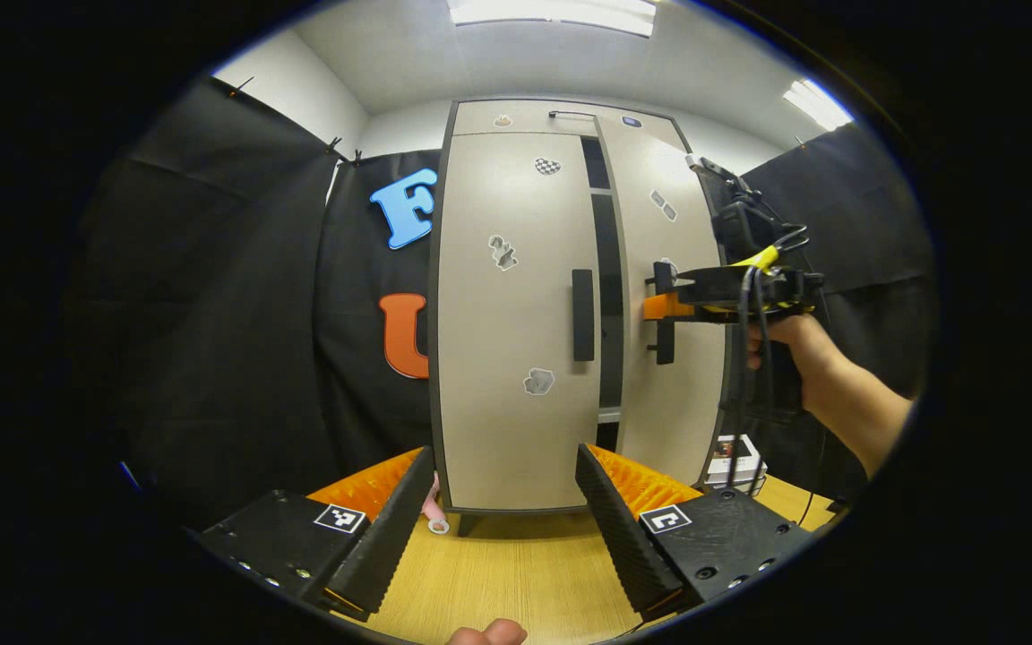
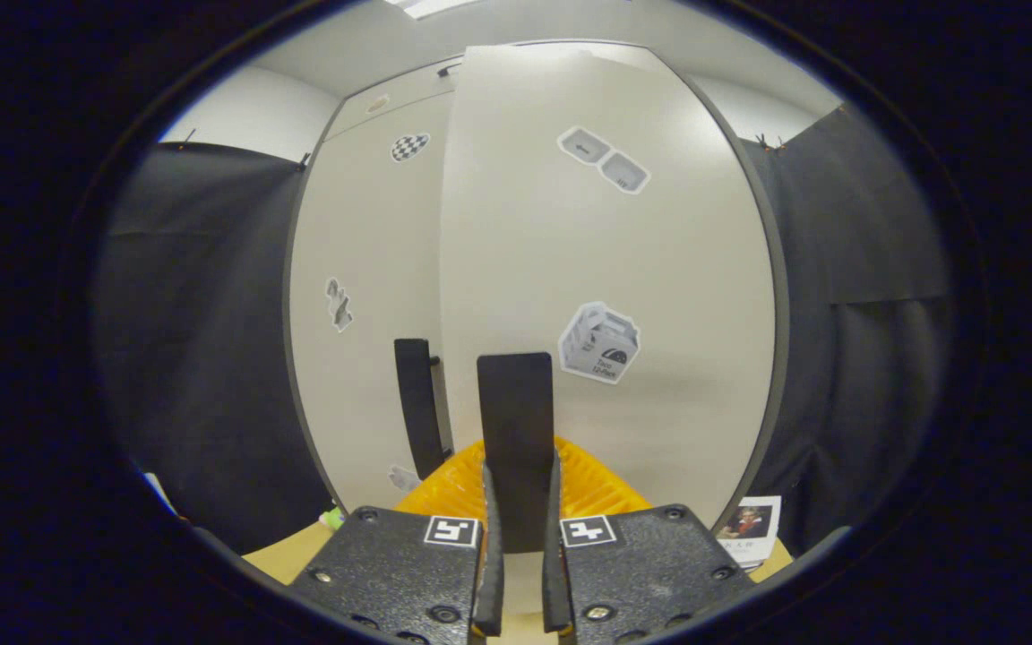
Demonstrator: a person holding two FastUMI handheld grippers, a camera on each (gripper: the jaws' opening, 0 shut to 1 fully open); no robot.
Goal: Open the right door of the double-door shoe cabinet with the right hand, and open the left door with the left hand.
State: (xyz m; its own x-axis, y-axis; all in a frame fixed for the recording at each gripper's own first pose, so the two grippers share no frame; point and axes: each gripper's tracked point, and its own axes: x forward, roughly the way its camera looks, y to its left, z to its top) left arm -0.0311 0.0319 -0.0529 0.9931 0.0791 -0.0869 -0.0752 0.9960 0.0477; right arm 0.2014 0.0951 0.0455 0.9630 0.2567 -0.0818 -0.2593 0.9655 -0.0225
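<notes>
The beige double-door shoe cabinet (image 1: 516, 269) stands straight ahead in the left gripper view. Its left door (image 1: 507, 358) is closed, with a dark vertical handle (image 1: 582, 314). Its right door (image 1: 673, 394) stands ajar, with a dark gap beside it. My right gripper (image 1: 662, 307), held by a hand, is shut on the right door's handle (image 1: 664, 348). In the right gripper view that handle (image 2: 514, 412) sits clamped between the fingers of my right gripper (image 2: 520, 479), with the right door (image 2: 623, 269) close in front. My left gripper (image 1: 507, 528) is open, well short of the cabinet.
The cabinet rests on a wooden surface (image 1: 516, 573). A stack of books (image 1: 735, 457) lies by its right foot, and a small pink object (image 1: 434, 511) by its left foot. Black cloth walls flank both sides. The left door's handle (image 2: 417, 403) is just left of my right gripper.
</notes>
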